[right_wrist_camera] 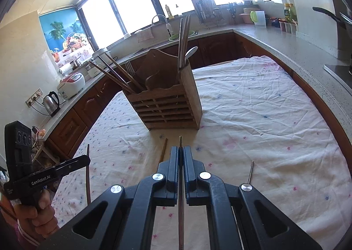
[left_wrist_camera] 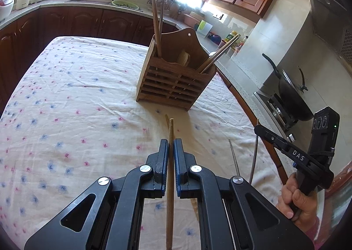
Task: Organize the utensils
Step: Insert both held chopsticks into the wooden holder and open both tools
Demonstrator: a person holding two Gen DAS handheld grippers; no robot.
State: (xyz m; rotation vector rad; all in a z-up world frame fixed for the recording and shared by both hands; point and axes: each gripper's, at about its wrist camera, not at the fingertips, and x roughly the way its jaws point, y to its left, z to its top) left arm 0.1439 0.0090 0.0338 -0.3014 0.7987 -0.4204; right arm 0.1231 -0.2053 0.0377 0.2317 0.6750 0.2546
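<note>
A slatted wooden utensil holder (left_wrist_camera: 173, 78) stands on the cloth-covered table (left_wrist_camera: 72, 96), with wooden chopsticks at its left and metal ones at its right. It also shows in the right wrist view (right_wrist_camera: 169, 104), with a spoon in it. My left gripper (left_wrist_camera: 171, 146) is shut on a wooden chopstick (left_wrist_camera: 170, 173), held above the cloth. My right gripper (right_wrist_camera: 180, 153) is shut on a metal chopstick (right_wrist_camera: 180, 195); it also shows in the left wrist view (left_wrist_camera: 258, 130). A wooden chopstick (right_wrist_camera: 164, 150) and a metal chopstick (right_wrist_camera: 250, 172) lie on the cloth.
Kitchen counters wrap round the table: a sink (right_wrist_camera: 176, 34) and dish rack behind, a wok on a stove (left_wrist_camera: 290, 98) at the right, a kettle (right_wrist_camera: 51, 102) and rice cooker (right_wrist_camera: 70, 85) at the left. The table's right edge lies close to the counter.
</note>
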